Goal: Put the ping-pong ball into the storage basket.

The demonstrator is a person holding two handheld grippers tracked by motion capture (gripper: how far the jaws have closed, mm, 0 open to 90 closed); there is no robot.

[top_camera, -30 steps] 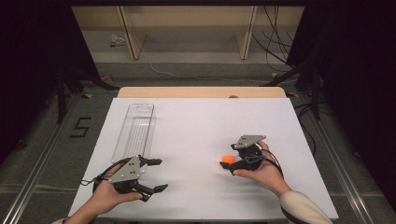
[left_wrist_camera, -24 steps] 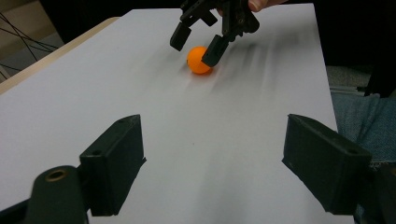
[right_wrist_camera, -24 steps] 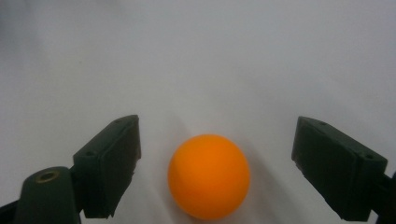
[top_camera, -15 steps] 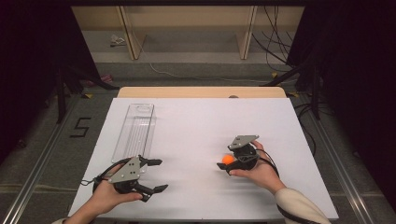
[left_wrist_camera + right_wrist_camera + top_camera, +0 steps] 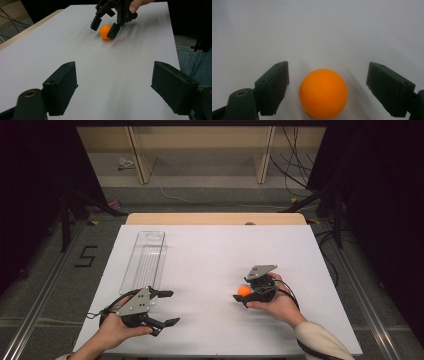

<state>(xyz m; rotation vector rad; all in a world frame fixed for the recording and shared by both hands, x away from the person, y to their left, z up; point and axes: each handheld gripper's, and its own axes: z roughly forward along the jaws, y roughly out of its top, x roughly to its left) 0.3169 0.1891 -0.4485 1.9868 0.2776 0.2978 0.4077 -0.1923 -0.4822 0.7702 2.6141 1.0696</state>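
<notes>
Released jaws of the right gripper [image 5: 243,291] straddle an orange ball [image 5: 323,93] on the table [image 5: 210,255]; the left gripper [image 5: 167,308] also gapes.

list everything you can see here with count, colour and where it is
ball: 1, orange, on the white table top right of middle, between the open jaws of the right gripper, gaps on both sides
tray: 1, clear plastic, long and narrow, on the left part of the table, running away from the person
table: 1, white top with a pale wood edge at the far side
shelf frame: 1, pale wood, on the floor beyond the table
cables: several, dark, on the floor at far right
floor mark 5: 1, black, left of the table
left gripper: 1, black, near left edge, jaws open, holding nothing
right gripper: 1, black, around the ball
</notes>
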